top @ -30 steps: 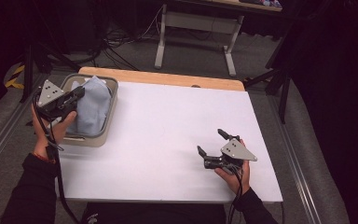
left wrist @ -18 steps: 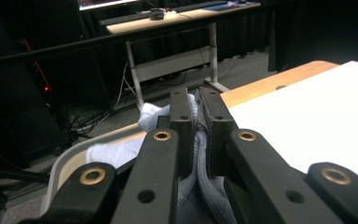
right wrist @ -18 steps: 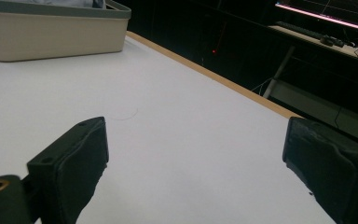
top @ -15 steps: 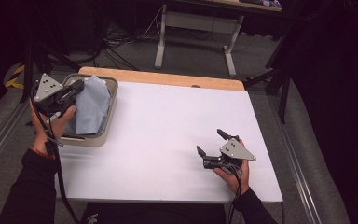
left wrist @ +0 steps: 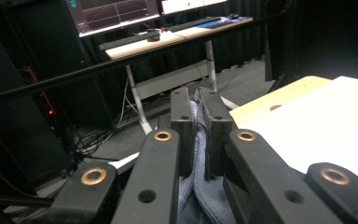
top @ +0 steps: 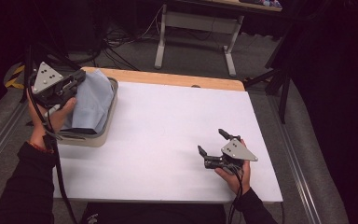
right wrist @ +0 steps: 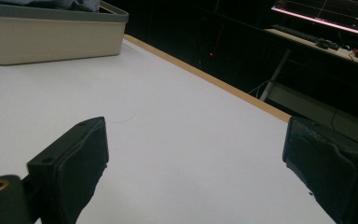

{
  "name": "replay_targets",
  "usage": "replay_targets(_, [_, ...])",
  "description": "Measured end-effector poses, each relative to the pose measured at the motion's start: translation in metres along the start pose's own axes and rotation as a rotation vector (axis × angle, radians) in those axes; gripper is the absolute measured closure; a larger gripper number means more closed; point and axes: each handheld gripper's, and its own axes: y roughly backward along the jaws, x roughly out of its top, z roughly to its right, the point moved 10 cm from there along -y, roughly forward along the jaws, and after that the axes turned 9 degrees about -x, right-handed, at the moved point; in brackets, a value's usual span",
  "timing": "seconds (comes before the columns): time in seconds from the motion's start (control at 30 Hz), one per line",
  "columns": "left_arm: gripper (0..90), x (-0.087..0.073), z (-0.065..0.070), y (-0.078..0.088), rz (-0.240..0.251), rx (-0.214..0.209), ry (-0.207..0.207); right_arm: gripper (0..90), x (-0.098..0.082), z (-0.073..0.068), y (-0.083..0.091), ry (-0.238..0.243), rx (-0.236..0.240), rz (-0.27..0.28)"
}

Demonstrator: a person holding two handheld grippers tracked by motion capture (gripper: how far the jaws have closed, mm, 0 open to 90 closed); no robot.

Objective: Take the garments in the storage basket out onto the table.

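Lifting: the left gripper point(top: 77, 80) has a fold of the light blue cloth point(top: 92, 100) pinched between its jaws, above the far left corner of the counter point(top: 168, 135).
Left gripper state: jaws drawn narrow and clamped on the cloth; in the left gripper view the fabric point(left wrist: 196, 154) is squeezed between the two black pads and bulges out below them.
Left gripper pose: held by the person's left hand point(top: 56, 112), grey three-cornered plate on top, jaws pointing toward the cloth and the far side of the counter.
Cloth position: most of it sits in the beige bin point(top: 93, 137), rising above the rim in a tall heap; its upper edge is the part in the grip.
Bin position: on the left side of the counter near its far corner; in the right gripper view it shows at the upper left point(right wrist: 51, 39) with blue fabric above its rim.
Right gripper state: the right gripper point(top: 213, 144) has its jaws spread wide with nothing between them; the right gripper view shows bare white counter point(right wrist: 191, 154) between the two pads.
Right gripper position: low over the near right part of the counter, in the person's right hand point(top: 235, 172), well apart from the bin and cloth.
Counter surface: white sheet over a wooden top, the wood edge showing along the far side point(top: 177, 80).
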Motion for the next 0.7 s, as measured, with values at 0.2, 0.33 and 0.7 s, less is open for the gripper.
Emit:
replay_targets(0.2, [85.9,0.014,0.007,-0.002,0.007,-0.009,-0.022,7.5,0.0,0.0,0.0,0.0,-0.002,0.001])
replay_targets(0.33, [86.0,0.029,0.01,-0.003,0.018,-0.013,-0.043,7.5,0.0,0.0,0.0,-0.005,-0.003,0.002])
replay_targets(0.7, [86.2,0.073,0.023,-0.003,0.043,-0.025,-0.098,7.5,0.001,0.001,0.0,-0.007,-0.005,0.003])
